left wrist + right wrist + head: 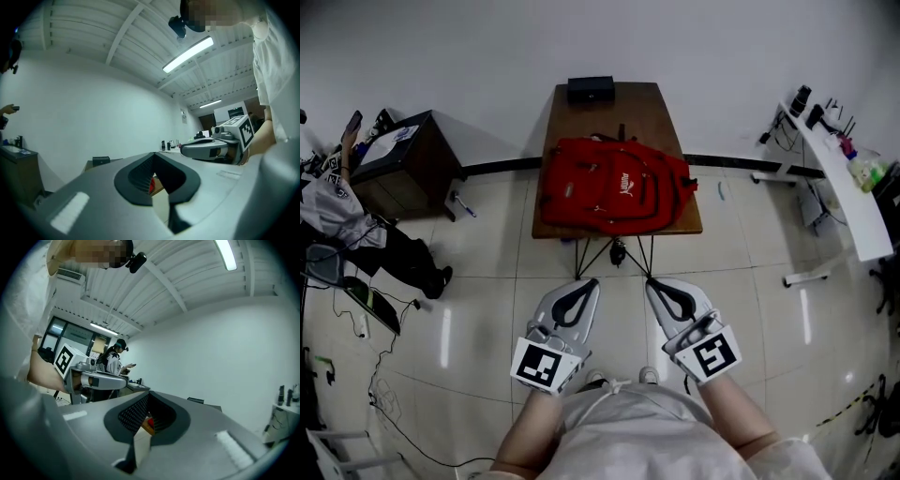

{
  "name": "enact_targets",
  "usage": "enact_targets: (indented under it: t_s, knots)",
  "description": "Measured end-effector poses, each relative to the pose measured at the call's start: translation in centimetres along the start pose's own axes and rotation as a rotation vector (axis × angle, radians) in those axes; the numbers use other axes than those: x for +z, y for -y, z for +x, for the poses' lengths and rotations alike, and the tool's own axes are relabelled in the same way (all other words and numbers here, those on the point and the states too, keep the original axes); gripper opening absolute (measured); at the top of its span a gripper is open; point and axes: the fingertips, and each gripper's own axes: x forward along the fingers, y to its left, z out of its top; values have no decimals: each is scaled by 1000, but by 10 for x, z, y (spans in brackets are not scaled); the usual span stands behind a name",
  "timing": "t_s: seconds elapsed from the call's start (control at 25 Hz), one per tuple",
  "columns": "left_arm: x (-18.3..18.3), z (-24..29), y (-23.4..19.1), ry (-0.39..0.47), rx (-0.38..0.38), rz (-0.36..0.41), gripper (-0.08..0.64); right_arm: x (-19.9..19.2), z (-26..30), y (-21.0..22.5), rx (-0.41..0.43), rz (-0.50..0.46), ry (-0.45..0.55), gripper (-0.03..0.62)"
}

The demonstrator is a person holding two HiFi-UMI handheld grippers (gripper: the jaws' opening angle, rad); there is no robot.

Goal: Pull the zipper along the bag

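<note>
A red backpack (614,186) lies flat on a small brown table (637,108) ahead of me. My left gripper (586,283) and right gripper (653,283) hang side by side over the tiled floor, well short of the table, and point at it. Both are shut with nothing between the jaws. In the left gripper view the left gripper (153,155) shows a red sliver of the backpack (151,185) through the hollow behind its tips. The right gripper (147,394) in its own view shows the same red backpack (149,423). The zipper pull is too small to tell.
A black box (591,89) sits at the table's far end. A dark cabinet (398,159) and a person (337,211) are at the left, with cables on the floor there. A white desk (844,183) stands at the right.
</note>
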Motion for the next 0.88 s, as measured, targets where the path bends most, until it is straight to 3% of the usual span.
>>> enact_targets:
  t_s: [0.88]
  knots:
    - [-6, 32, 5, -10, -31, -29, 8, -8, -1, 30, 5, 4, -5, 5]
